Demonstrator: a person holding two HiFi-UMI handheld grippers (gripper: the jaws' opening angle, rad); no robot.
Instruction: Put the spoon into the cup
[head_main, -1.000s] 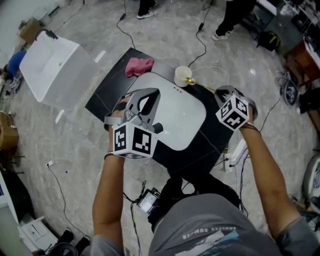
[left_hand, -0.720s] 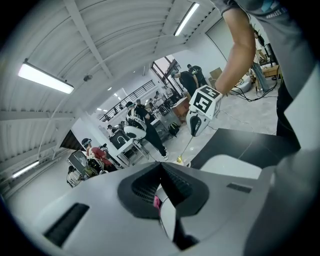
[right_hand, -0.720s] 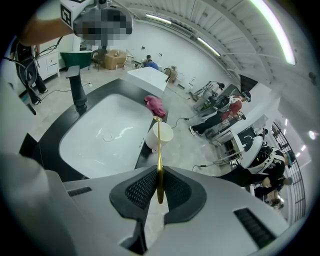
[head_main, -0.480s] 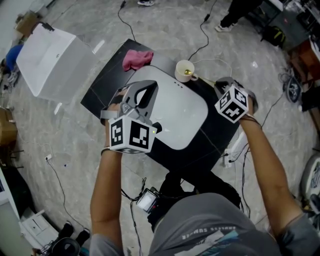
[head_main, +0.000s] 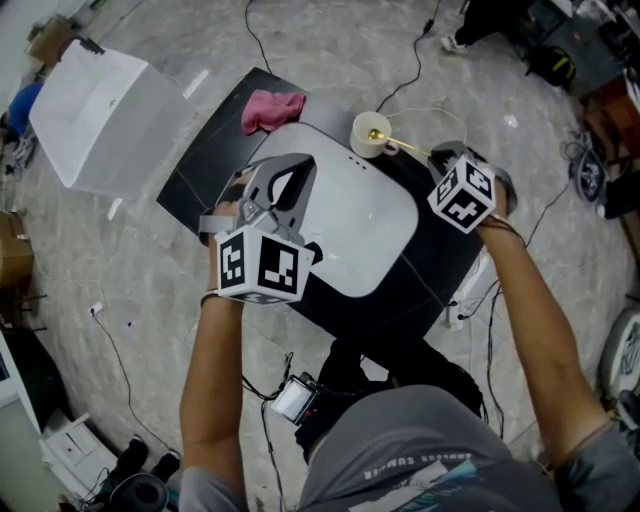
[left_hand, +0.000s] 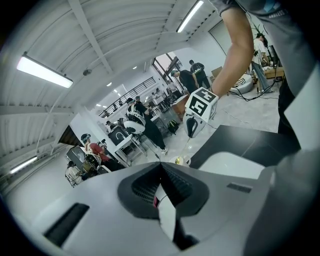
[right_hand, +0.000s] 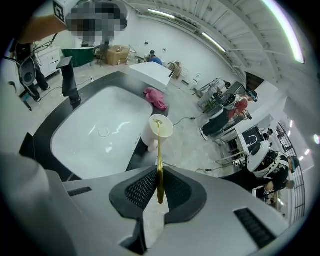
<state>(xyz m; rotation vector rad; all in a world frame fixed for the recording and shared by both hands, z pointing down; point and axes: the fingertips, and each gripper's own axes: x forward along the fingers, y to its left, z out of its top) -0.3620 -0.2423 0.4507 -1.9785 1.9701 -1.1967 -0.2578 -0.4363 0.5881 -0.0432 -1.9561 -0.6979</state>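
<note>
Seemingly marble floor surrounds black table; right tool grips spoon, left tool clenched.

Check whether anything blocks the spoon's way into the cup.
Nothing visible does. The right gripper is shut on the handle of the spoon, and the spoon's bowl end is at the open mouth of the cup.

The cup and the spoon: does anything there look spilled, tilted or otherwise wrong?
Nothing stands out. The cup stands upright on the black table, beside the white basin. The right gripper grips the gold spoon by its handle, and the bowl end reaches the cup's mouth. No spill shows.
</note>
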